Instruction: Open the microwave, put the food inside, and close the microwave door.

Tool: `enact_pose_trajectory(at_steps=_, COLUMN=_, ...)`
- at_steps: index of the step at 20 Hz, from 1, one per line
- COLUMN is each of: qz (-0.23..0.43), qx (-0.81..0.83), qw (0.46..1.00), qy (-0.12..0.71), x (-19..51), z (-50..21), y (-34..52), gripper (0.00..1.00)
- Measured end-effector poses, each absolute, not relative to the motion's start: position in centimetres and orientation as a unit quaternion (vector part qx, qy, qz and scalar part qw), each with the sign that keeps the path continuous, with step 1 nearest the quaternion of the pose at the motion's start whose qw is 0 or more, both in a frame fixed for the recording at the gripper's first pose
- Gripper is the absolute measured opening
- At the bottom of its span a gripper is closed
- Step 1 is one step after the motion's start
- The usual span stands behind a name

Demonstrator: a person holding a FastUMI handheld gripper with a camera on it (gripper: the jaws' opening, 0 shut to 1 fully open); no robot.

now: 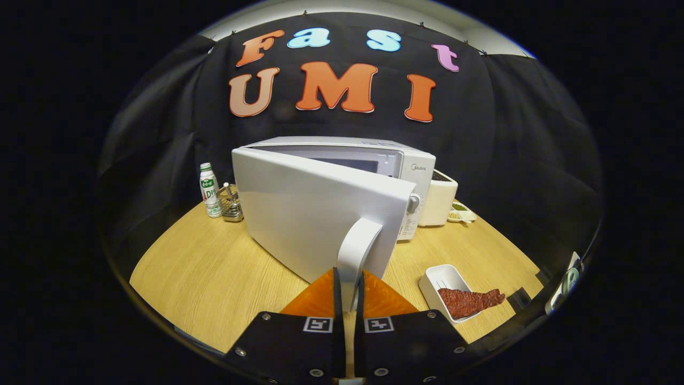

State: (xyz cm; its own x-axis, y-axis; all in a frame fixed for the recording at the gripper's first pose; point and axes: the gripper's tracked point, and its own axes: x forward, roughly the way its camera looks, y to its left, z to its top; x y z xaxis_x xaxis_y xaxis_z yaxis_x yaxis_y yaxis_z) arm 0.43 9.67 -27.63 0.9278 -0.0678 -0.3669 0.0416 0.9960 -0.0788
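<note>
**Tongs clamped on the door handle, microwave door part open**

Tongs [348,291] closed narrow on the door handle [359,251], one finger pressing each side of its lower end. Handle white, curved, standing out from the free edge of the microwave door [315,214]. Door swung partway out toward the near side, hinged at the left, its plain white outer face turned to the near left. Behind it, the microwave [374,160] itself, white, sitting mid-worktop, with a slice of the dim cavity opening visible above the door's top edge. Control panel down the right end of the microwave, with a round knob [413,204] just beyond the door's free edge.

To the near right of the tongs, on the wooden worktop [203,267], a white rectangular dish [441,280] holding the food [470,301]: a flat, reddish-brown piece lying across the dish's near end and overhanging its right rim. Dish well apart from the microwave, outside it.

Just right of the microwave, touching or nearly so, a cream-white appliance [439,199]; beyond that, a small dish [462,214] with something greenish in it, too small to make out. Far left of the microwave, a white bottle [210,190] with a green label, upright, and just beside it a small metal rack [232,206].
</note>
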Motion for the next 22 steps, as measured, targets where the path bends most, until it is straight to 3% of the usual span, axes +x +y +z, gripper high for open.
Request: enact_pose_trajectory(at_steps=22, qz=0.122, qx=-0.048, qw=0.972, qy=0.193, x=-8.7, z=-27.2, y=27.1, gripper=0.06)
